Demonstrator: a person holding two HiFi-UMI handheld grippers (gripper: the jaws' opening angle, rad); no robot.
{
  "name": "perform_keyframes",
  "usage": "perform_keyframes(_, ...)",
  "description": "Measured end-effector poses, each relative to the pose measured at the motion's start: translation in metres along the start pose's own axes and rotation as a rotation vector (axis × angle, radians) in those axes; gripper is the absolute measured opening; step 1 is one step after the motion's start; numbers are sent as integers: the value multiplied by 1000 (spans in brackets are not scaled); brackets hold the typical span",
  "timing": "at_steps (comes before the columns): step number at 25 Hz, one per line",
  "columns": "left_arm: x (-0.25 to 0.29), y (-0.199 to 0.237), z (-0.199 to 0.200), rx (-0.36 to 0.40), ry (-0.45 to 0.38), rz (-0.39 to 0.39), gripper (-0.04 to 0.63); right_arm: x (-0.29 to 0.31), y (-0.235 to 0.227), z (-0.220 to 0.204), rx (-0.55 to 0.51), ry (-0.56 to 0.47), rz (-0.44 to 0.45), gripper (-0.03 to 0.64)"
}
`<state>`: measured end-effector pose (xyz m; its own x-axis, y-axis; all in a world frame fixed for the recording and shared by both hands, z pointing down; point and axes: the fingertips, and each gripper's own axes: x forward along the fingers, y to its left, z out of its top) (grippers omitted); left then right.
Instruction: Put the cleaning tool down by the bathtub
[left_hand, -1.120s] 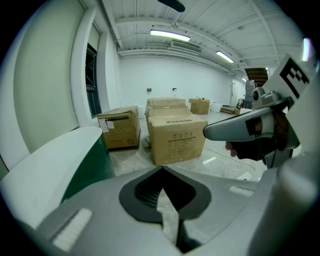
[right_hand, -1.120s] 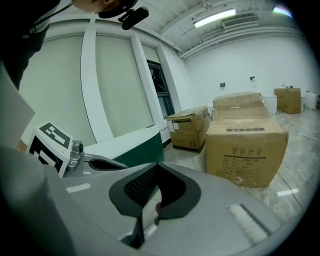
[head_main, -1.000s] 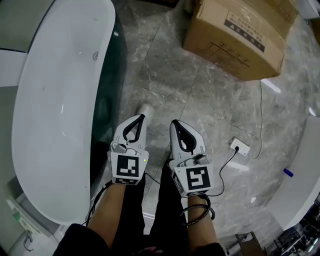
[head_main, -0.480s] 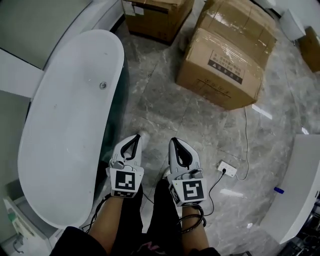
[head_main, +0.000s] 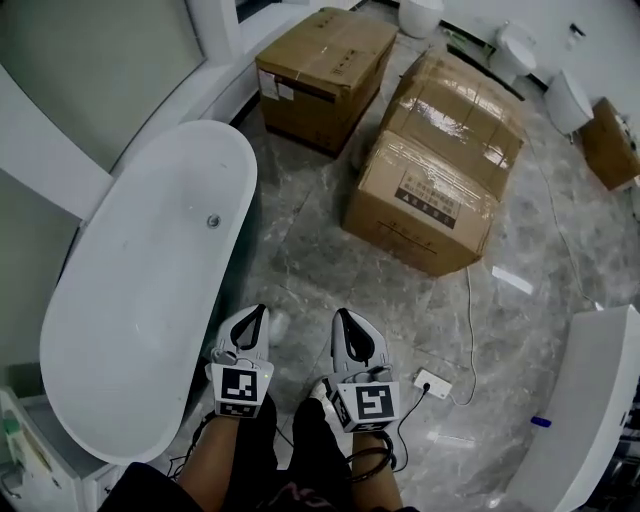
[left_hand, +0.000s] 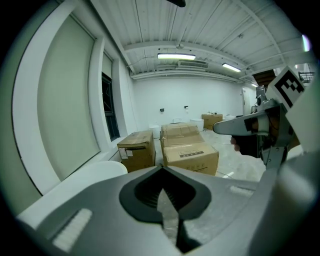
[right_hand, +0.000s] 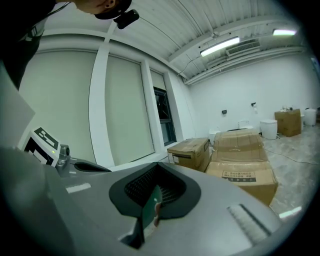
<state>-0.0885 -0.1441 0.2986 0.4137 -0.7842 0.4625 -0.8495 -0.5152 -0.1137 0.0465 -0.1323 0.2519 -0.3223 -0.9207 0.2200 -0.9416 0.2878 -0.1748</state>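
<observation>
Bathtub (head_main: 140, 300), white and oval, lies at our left; we hold left gripper (head_main: 262, 308) and right gripper (head_main: 340, 313) closed, empty.

The right gripper (right_hand: 157, 165) fills the lower half of the picture. Its grey jaws are closed with the tips touching and nothing held, and a dark ribbed hollow lies behind them. At far left, part of the left gripper (right_hand: 62, 160) shows, with its marker cube (right_hand: 41, 142). Beyond, a small cardboard box (right_hand: 191, 150) stands below a dark window (right_hand: 165, 117), with a large labelled box (right_hand: 245, 177) to its right. A strip light (right_hand: 220, 46) glows on the white ceiling (right_hand: 165, 25).
</observation>
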Motion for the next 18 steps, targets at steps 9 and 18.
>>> perform_keyframes(9, -30, 1, 69, 0, -140, 37, 0, -24, 0, 59, -42, -62, 22, 23)
perform_keyframes(18, -59, 4, 105, 17, -173, 78, 0, -44, 7, 101, -66, -95, 52, 23)
